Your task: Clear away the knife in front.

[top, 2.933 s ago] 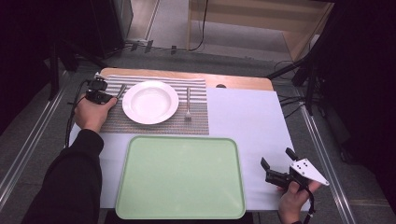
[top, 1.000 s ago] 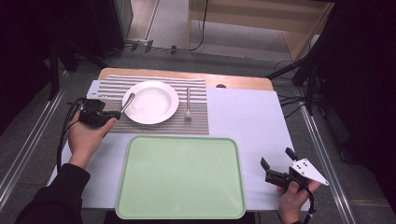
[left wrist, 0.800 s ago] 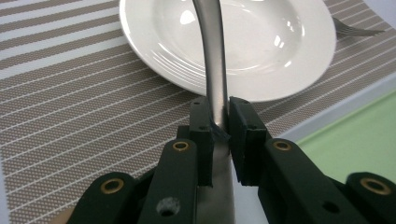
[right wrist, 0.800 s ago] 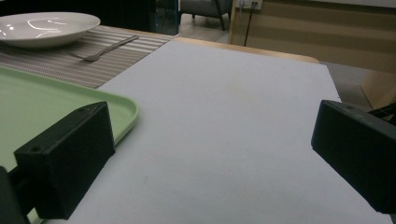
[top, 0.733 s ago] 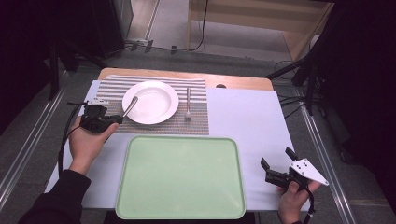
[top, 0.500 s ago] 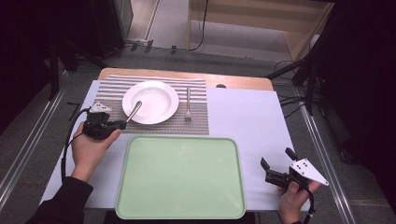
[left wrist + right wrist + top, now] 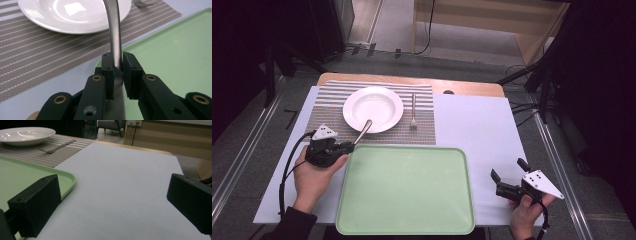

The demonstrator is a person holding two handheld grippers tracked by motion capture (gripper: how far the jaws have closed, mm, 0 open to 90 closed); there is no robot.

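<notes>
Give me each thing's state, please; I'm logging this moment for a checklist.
left gripper: shut on spoon
spoon: held by its handle, far end over the plate rim
right gripper: open, holding nothing
plate: upright on the mat
fork: flat on the mat
tray: bare

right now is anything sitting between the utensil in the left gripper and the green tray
Nothing visible does. The left gripper is shut on the metal utensil at the near left corner of the green tray, whose surface looks bare. The utensil's far end reaches over the white plate, away from the tray.
</notes>
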